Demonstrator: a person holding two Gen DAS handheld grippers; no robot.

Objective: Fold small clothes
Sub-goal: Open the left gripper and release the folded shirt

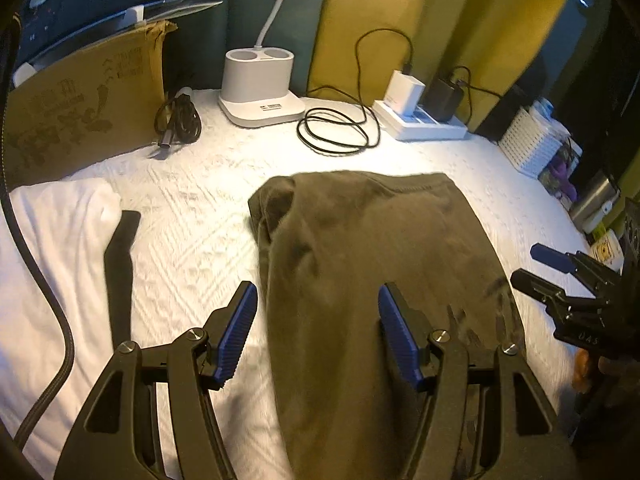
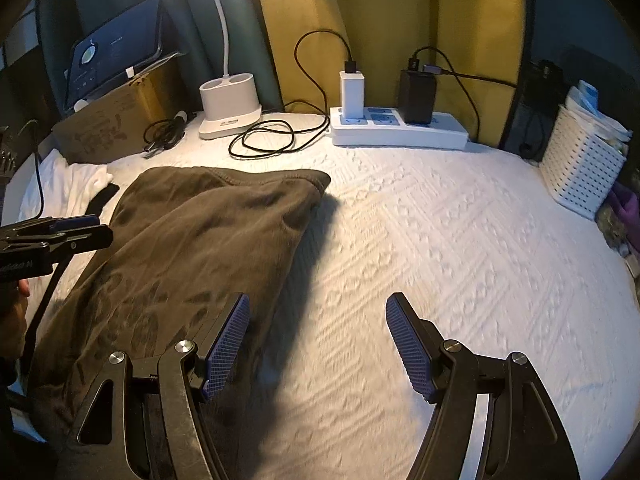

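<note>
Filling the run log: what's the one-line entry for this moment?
task: fold small clothes | left hand-held gripper: open, over shirt | right hand-held gripper: open, at shirt's right edge | shirt: on bed, ungrasped

The brown shirt (image 2: 200, 248) lies on the white bed cover (image 2: 440, 260), on the left. The right gripper (image 2: 318, 340) is wide apart, near it. A power strip (image 2: 400, 134) sits far back.

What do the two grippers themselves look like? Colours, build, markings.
Both match. The left gripper and right gripper have matte black linkage arms with triangular cutouts, silver pivot pins and ribbed blue fingers. Faint white lettering marks the right one's body in the left wrist view.
</note>
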